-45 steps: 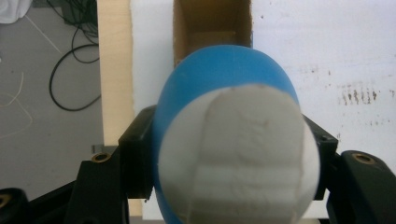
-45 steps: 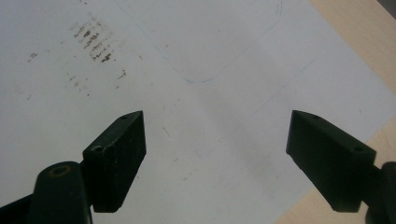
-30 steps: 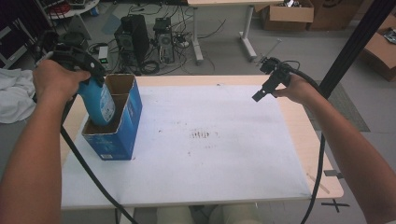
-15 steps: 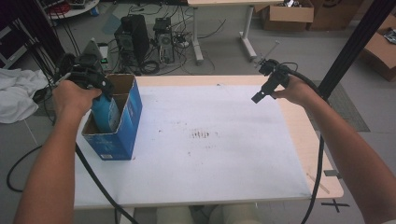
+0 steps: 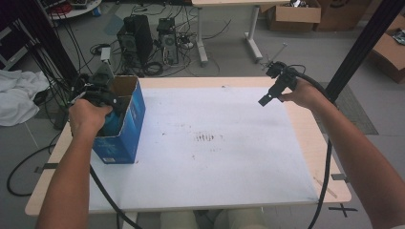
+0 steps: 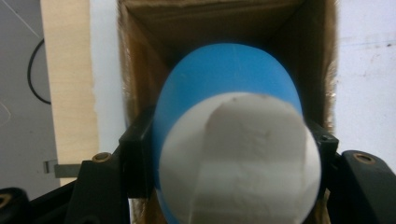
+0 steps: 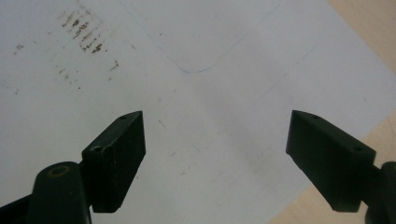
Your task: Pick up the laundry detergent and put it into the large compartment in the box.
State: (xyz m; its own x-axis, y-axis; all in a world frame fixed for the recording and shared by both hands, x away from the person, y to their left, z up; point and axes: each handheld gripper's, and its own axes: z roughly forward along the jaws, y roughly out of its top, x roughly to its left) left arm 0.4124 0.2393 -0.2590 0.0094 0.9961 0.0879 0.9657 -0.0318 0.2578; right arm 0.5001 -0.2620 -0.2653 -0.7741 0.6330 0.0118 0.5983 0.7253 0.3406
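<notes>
- The blue cardboard box [image 5: 122,125] stands open-topped on the white sheet [image 5: 210,143] that covers the wooden table [image 5: 315,148], near the sheet's left edge
- The left gripper [image 5: 102,93] sits over the box's open top, the person's left hand [image 5: 88,114] wrapped around it
- In the left gripper view the jaws are clamped on either side of a blue bottle [image 6: 229,74] with a white cap [image 6: 240,158], pressing its flanks just below the cap
- The bottle points down into the box's brown interior [image 6: 154,42], its body already between the box walls, its cap end nearest the camera
- The right gripper [image 5: 268,98] hangs above the sheet's far right part, well away from the box, held in the right hand [image 5: 301,93]
- In the right gripper view its jaws stand wide apart with nothing between them, over bare sheet
- A patch of dark smudges [image 5: 206,138] marks the sheet to the right of the box, between box and right gripper
</notes>
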